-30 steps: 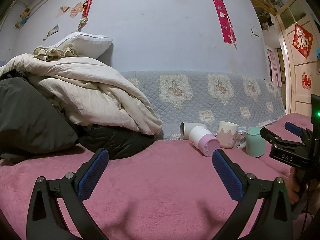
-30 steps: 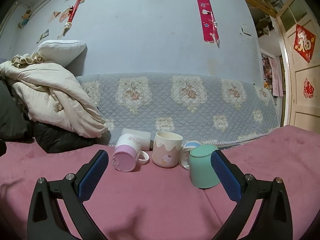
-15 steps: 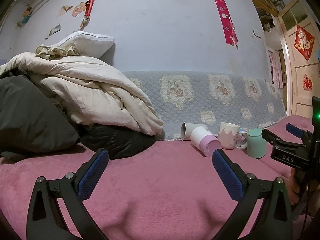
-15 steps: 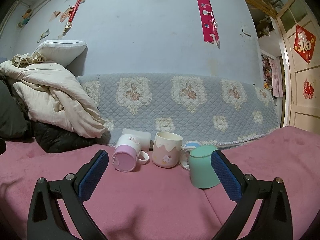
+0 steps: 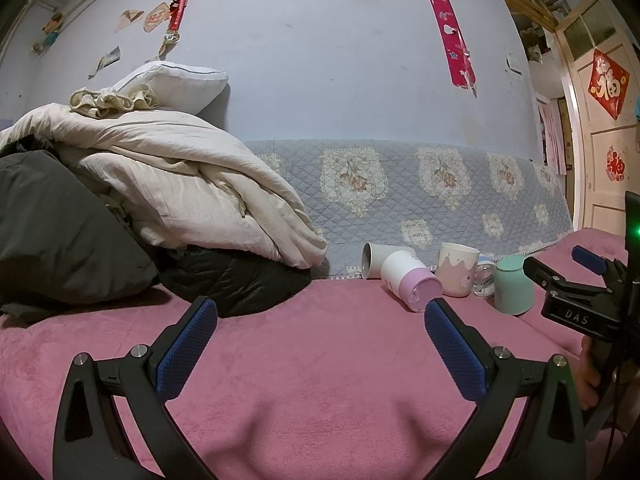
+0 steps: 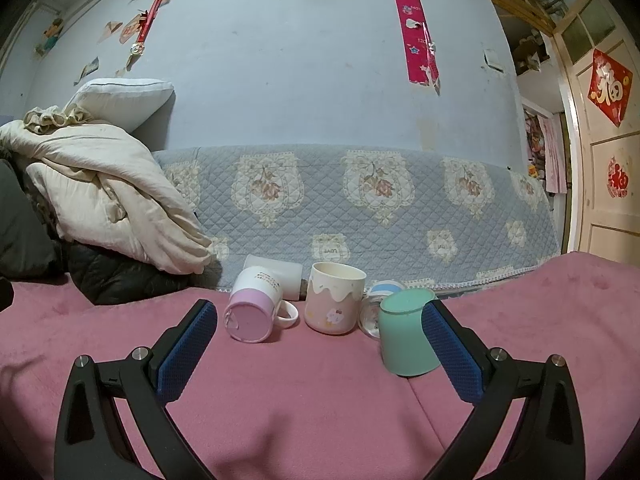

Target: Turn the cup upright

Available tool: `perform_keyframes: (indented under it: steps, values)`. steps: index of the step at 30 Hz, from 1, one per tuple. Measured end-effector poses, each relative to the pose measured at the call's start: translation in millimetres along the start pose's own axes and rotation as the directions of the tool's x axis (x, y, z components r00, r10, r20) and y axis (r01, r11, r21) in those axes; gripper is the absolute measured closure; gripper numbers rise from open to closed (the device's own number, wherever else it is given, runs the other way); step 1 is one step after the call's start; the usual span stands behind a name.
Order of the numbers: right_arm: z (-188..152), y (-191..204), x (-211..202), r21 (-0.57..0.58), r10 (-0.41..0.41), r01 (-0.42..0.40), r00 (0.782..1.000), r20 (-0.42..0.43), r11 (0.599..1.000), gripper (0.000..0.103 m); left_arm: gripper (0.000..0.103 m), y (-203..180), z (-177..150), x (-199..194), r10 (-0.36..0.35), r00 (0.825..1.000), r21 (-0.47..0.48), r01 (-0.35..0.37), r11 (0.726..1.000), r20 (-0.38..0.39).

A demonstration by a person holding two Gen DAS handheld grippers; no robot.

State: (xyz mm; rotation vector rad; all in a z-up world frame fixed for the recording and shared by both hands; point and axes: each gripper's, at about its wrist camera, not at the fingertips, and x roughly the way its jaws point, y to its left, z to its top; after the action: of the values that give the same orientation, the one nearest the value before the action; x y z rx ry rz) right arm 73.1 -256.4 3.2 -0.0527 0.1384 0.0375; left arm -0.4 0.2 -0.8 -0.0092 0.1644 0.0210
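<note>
Both grippers empty with fingers spread, left gripper [image 5: 320,326] and right gripper [image 6: 320,326] low over pink blanket [image 6: 320,380]; mint cup [image 6: 406,332] stands upside down near blanket's back edge, beside right gripper's right finger.

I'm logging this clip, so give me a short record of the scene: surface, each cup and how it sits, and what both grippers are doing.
surface: pink blanket
pink-bottomed mug: on its side, base toward camera
white cup: on its side, behind the mug
cream mug: upright, mouth up
clear glass: on its side, partly hidden
green cup: upside down, base up
left gripper: open, empty, away from the cups
right gripper: open, empty, short of the cups
</note>
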Motion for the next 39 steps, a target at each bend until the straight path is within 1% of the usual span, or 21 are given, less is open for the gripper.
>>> perform_keyframes:
  steps: [39]
  values:
    - [-1.0, 1.6, 1.8, -0.007, 0.01, -0.01, 1.0, -0.022, 1.0, 0.0, 0.0, -0.1, -0.3, 0.2, 0.0, 1.0, -0.001, 0.0, 1.0, -0.002]
